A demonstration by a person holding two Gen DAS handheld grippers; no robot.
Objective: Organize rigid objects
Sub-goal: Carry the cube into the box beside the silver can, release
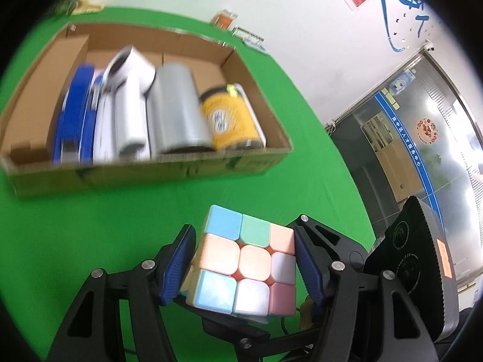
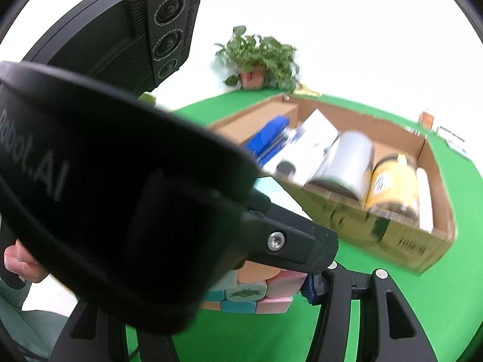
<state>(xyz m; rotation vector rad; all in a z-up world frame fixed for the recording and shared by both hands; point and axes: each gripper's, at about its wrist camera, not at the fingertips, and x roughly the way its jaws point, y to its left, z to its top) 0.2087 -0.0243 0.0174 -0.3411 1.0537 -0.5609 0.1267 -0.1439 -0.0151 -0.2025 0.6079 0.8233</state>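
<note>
A pastel puzzle cube hangs above the green table. My left gripper is shut on it, both blue pads pressed on opposite faces. In the right wrist view the left gripper's black body fills the foreground and hides most of the cube. My right gripper has its right blue pad against the cube's pink side, while its other finger is hidden. The right gripper's body sits close at the right of the left wrist view.
An open cardboard box lies beyond the cube, holding a blue item, a white device, a silver cylinder and a yellow jar. A potted plant stands at the table's far edge. A hand shows at the left.
</note>
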